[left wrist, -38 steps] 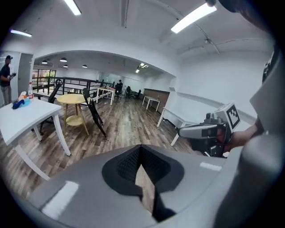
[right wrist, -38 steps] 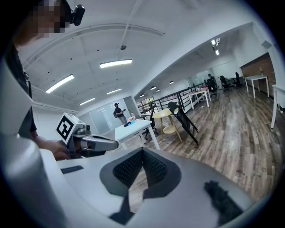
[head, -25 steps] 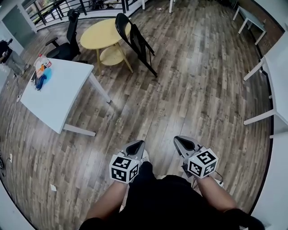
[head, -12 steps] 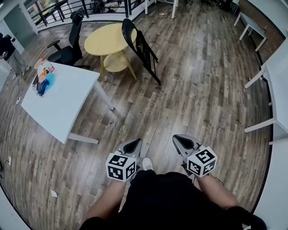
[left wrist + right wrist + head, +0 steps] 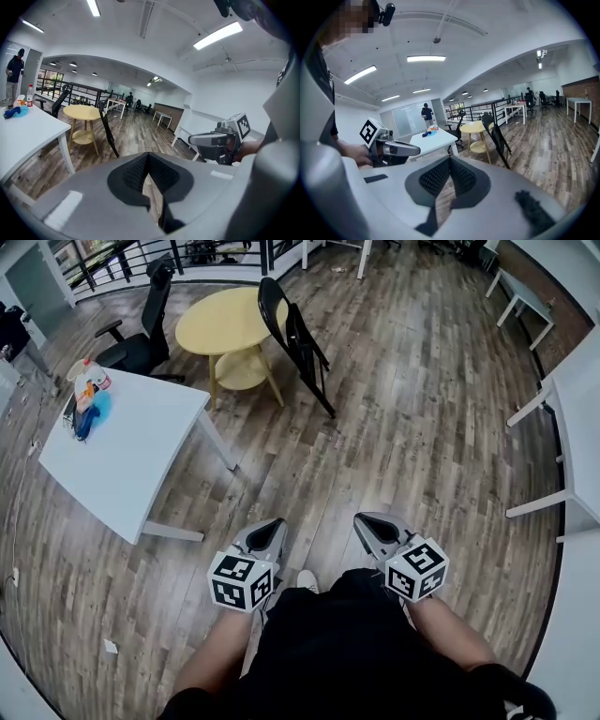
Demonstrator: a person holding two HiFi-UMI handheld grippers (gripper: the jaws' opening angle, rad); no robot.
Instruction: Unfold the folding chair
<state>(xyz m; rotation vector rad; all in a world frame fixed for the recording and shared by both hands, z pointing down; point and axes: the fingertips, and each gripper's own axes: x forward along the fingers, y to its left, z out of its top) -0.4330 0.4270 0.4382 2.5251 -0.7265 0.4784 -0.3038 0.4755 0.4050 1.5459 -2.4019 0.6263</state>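
A black folding chair (image 5: pixel 295 338) stands folded, leaning against the round yellow table (image 5: pixel 225 320) at the far side of the wooden floor. The same chair (image 5: pixel 107 127) sits left of centre in the left gripper view and chair (image 5: pixel 497 136) right of centre in the right gripper view. Both grippers are held low in front of the person, well short of the chair. My left gripper (image 5: pixel 272 528) is shut and holds nothing. My right gripper (image 5: pixel 367 523) is likewise shut and holds nothing. Each shows in the other's view: right gripper (image 5: pixel 196 139), left gripper (image 5: pixel 412 150).
A white table (image 5: pixel 127 446) with a bottle and blue item stands at the left, a black office chair (image 5: pixel 145 329) behind it. White desks (image 5: pixel 577 381) line the right side. A railing (image 5: pixel 122 261) runs along the back. A person (image 5: pixel 425 115) stands far off.
Both grippers and the person have moved forward toward the chair; the chair and tables sit slightly lower and nearer in the head view. Both grippers stayed shut.
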